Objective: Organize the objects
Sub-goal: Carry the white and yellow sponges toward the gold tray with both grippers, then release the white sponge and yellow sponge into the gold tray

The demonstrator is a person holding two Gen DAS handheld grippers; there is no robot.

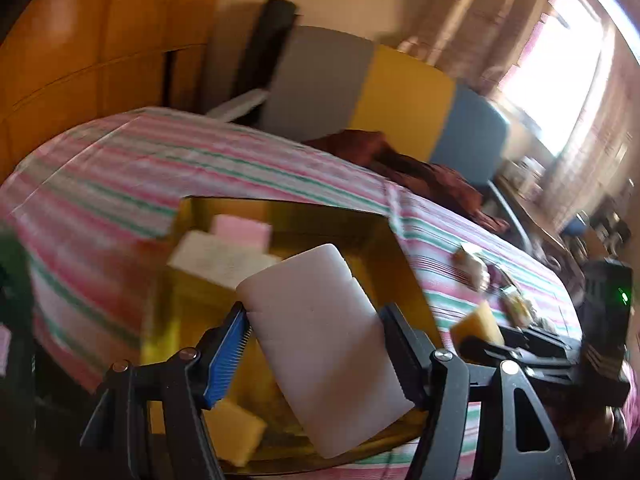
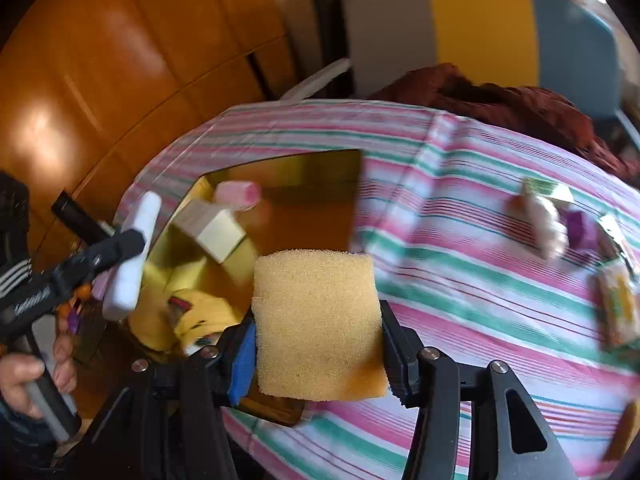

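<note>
My left gripper [image 1: 316, 320] is shut on a white foam sponge [image 1: 324, 344] and holds it over a shiny gold tray [image 1: 368, 236]. The tray holds a pink sponge [image 1: 242, 228], a white block [image 1: 220, 258] and a yellow sponge [image 1: 234, 430]. My right gripper [image 2: 318, 340] is shut on a yellow sponge [image 2: 316, 324] above the tray's near right corner [image 2: 332, 208]. The left gripper with its white sponge [image 2: 132, 256] shows at the left of the right wrist view. The right gripper and its yellow sponge [image 1: 478, 326] show at the right of the left wrist view.
The table has a pink, green and white striped cloth [image 2: 460, 264]. Several small wrapped items [image 2: 548, 220] lie on it to the right. A dark red cloth [image 2: 500, 100] and a grey, yellow and blue chair [image 2: 480, 28] stand behind. A wooden cabinet [image 2: 100, 80] is at left.
</note>
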